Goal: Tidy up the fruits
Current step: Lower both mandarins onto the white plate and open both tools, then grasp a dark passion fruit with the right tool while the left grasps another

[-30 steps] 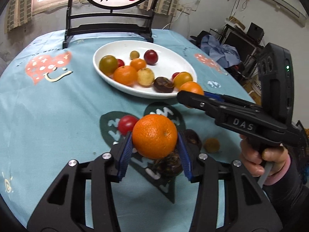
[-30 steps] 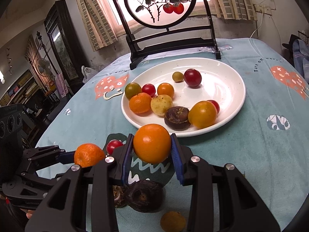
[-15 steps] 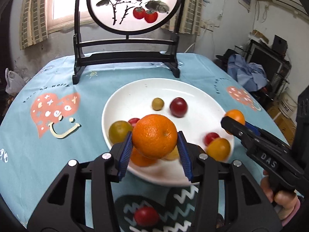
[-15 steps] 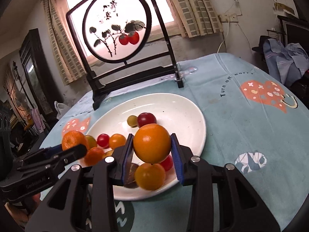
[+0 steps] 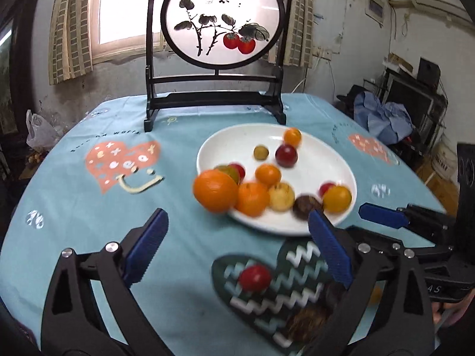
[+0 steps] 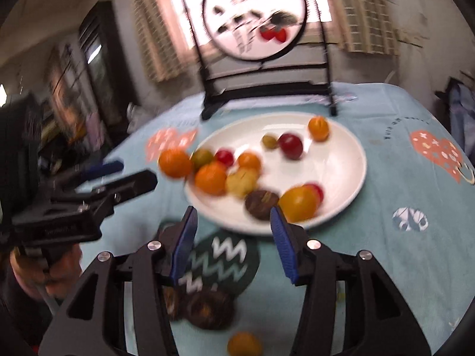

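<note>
Both jaws opening, empty: left gripper [image 5: 237, 252], right gripper [image 6: 233, 246] angled down before plate [image 5: 341, 163].

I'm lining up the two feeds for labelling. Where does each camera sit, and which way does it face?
Left wrist: sits on the left gripper, facing down across the table to the white plate; its own opening fingers show, with nothing between them, and the right gripper shows at the right edge.
Right wrist: sits on the right gripper, facing the same plate; its opening, empty fingers, the left gripper and a hand show.
Shared: plate, big orange, round painted screen.
</note>
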